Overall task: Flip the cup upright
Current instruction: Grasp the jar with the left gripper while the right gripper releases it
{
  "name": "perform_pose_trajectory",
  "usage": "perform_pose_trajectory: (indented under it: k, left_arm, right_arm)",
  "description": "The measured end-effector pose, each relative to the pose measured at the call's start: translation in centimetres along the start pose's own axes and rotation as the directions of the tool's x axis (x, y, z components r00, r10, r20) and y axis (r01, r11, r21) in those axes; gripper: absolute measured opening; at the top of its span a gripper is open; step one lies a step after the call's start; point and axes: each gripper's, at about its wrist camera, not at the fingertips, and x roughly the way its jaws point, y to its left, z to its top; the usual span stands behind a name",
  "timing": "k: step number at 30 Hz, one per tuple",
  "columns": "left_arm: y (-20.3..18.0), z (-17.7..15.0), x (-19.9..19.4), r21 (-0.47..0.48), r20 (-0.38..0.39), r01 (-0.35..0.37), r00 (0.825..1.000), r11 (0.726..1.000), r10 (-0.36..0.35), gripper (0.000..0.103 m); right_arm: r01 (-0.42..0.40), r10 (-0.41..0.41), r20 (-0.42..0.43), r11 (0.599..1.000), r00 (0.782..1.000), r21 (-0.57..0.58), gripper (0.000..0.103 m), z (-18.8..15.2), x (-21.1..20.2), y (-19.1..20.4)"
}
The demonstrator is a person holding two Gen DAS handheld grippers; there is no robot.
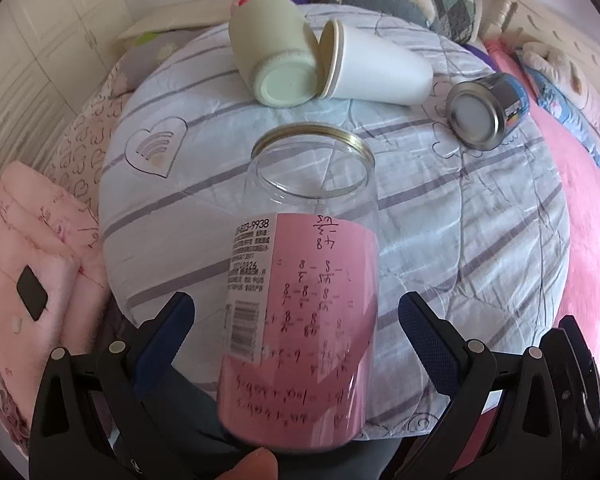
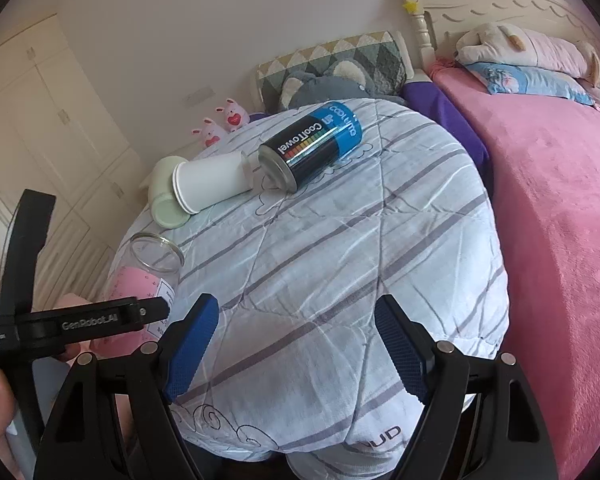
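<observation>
A clear plastic jar (image 1: 300, 300) with a pink label and a gold rim stands mouth up between the fingers of my left gripper (image 1: 296, 320). The jaws are wide apart, with gaps on both sides of the jar. The jar also shows in the right wrist view (image 2: 148, 276), partly hidden by the left gripper's body. A pale green cup (image 1: 274, 56) and a white cup (image 1: 376, 68) lie on their sides at the far end of the quilt. A blue and black can (image 1: 488, 108) lies on its side to the right. My right gripper (image 2: 296, 344) is open and empty over the quilt's near part.
The objects rest on a striped light-blue quilt (image 2: 340, 248) mounded on a bed. A pink blanket (image 2: 560, 220) lies to the right, with pillows and plush toys (image 2: 340, 76) at the back. Folded pink bedding (image 1: 32, 272) lies to the left.
</observation>
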Motion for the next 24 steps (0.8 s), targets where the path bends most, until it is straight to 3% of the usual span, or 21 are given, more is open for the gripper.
perform_pose_trajectory:
  k: [8, 10, 24]
  left_arm:
    - [1.2, 1.0, 1.3, -0.025, -0.036, 0.048, 0.998, 0.999, -0.049, 0.084]
    - [1.2, 1.2, 1.4, -0.019, -0.034, 0.069, 0.997, 0.997, -0.069, 0.07]
    - [1.2, 1.1, 0.9, 0.105, 0.024, 0.116, 0.993, 0.988, -0.119, 0.07]
  right_arm:
    - [0.005, -0.005, -0.026, 1.0, 1.0, 0.01, 0.082, 0.0, 0.9, 0.0]
    - [0.007, -0.007, -0.029, 1.0, 1.0, 0.009, 0.082, 0.1, 1.0, 0.0]
    - [0.028, -0.028, -0.04, 1.0, 0.999, -0.007, 0.082, 0.0, 1.2, 1.2]
